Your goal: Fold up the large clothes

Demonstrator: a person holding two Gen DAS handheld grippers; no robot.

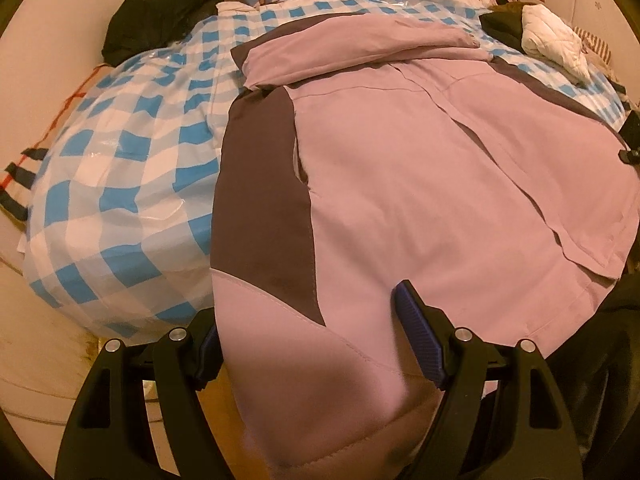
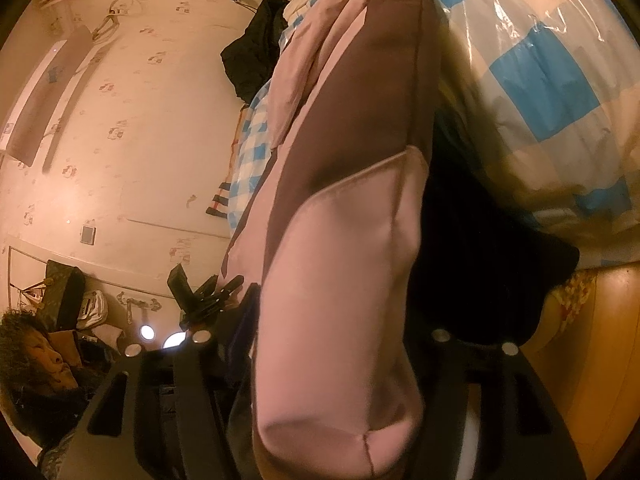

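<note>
A large pink jacket [image 1: 400,184] with dark brown side panels lies spread on a blue-and-white checked bed cover [image 1: 120,168]. My left gripper [image 1: 308,336] is at the jacket's near hem, its blue-padded fingers [image 1: 416,332] wide apart with the hem fabric running between them. In the right wrist view the jacket's sleeve [image 2: 340,280] hangs over my right gripper [image 2: 336,344] and fills the space between its fingers; the fingertips are hidden by the cloth.
A black garment [image 1: 160,16] lies at the bed's far left. A white padded garment [image 1: 552,36] and other clothes lie at the far right. A patterned wall [image 2: 140,120] and a person's face [image 2: 44,356] show in the right wrist view.
</note>
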